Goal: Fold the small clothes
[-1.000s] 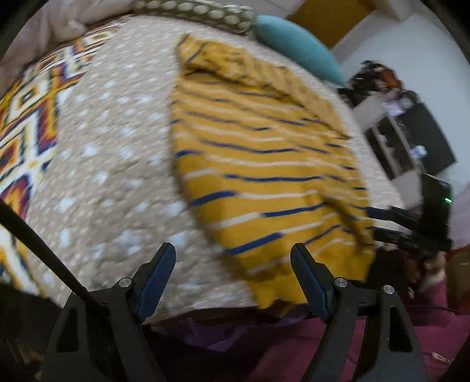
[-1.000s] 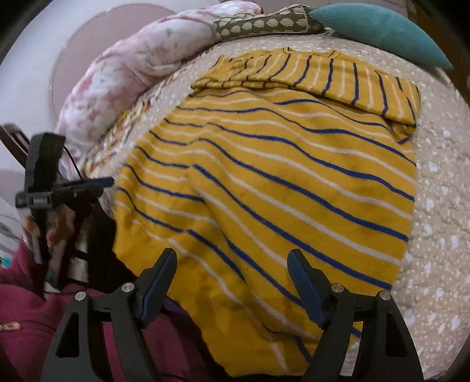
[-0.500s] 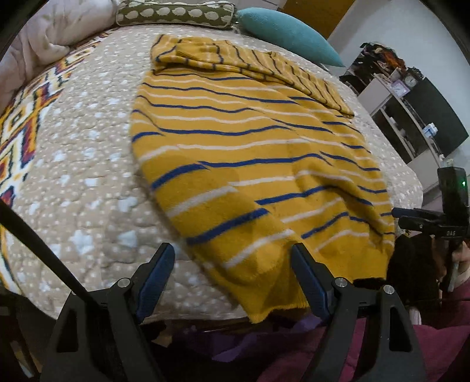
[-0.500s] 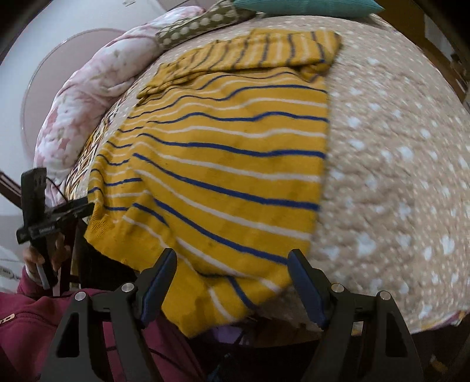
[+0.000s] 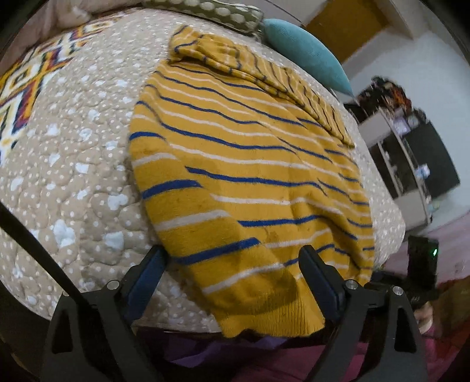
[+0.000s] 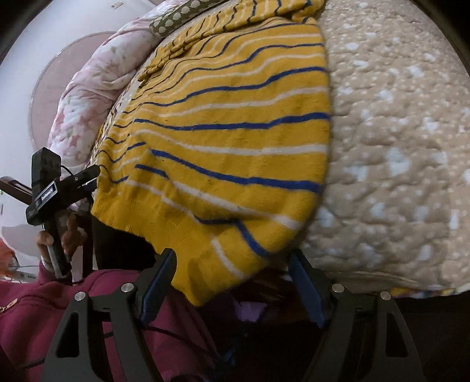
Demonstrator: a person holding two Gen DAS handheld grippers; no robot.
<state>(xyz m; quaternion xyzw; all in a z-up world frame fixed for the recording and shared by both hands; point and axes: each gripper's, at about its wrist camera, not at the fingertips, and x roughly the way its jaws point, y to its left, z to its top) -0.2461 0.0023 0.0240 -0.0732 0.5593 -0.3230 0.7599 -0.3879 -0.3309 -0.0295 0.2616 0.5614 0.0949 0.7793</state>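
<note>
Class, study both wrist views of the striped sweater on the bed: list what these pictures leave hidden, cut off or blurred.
- Left wrist view: the sweater's hem corner hangs over the bed's edge; its underside is hidden.
- Left wrist view: shelf items at right are blurred.
- Right wrist view: the sweater's neckline is cut off by the top edge.
- Right wrist view: the quilt is smeared by blur.

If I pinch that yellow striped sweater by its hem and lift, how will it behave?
The yellow striped sweater will probably sag: its hem already droops over the bed edge. The fuzzy knit should grip the pads, and may drag on the quilt.
</note>
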